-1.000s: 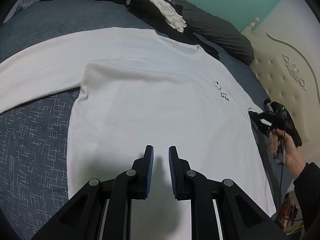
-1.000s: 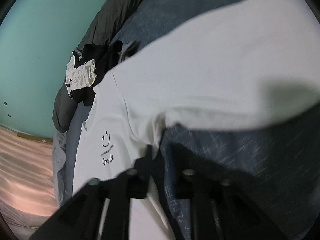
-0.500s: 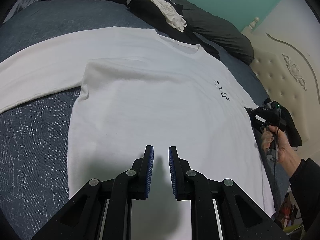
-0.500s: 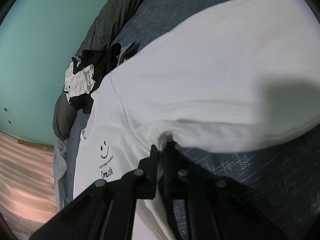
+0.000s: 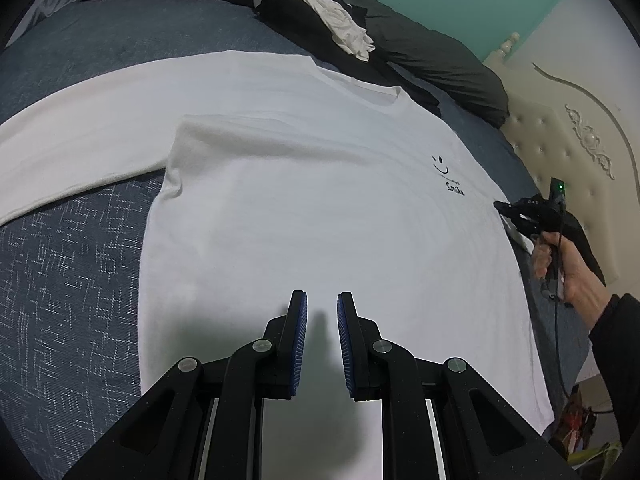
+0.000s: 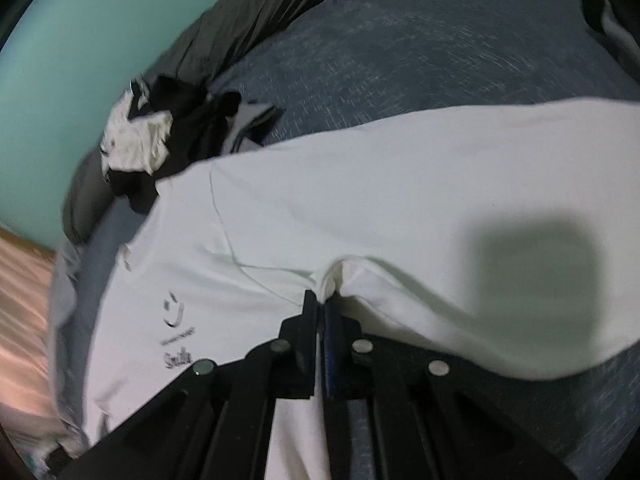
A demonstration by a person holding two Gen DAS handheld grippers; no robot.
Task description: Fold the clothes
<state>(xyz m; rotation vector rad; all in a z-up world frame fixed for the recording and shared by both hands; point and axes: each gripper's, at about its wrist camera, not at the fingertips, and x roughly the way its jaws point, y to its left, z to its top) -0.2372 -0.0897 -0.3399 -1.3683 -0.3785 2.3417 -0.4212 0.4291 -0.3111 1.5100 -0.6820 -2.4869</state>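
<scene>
A white long-sleeved shirt with a small smile print lies spread face up on the blue bedspread. My left gripper hovers open over the lower middle of the shirt, nothing between its blue pads. In the right wrist view the right gripper is shut on the white shirt at the armpit, where the sleeve meets the body; the cloth puckers up between the fingers. From the left wrist view the right gripper shows at the shirt's right edge, held by a hand.
A heap of black and white clothes lies at the far side of the bed on a dark grey duvet. A cream padded headboard stands at the right. Blue bedspread shows left of the shirt.
The right gripper has closed on the shirt's armpit and pinched up the cloth; one second ago its fingers stood apart. The left gripper has stayed still.
</scene>
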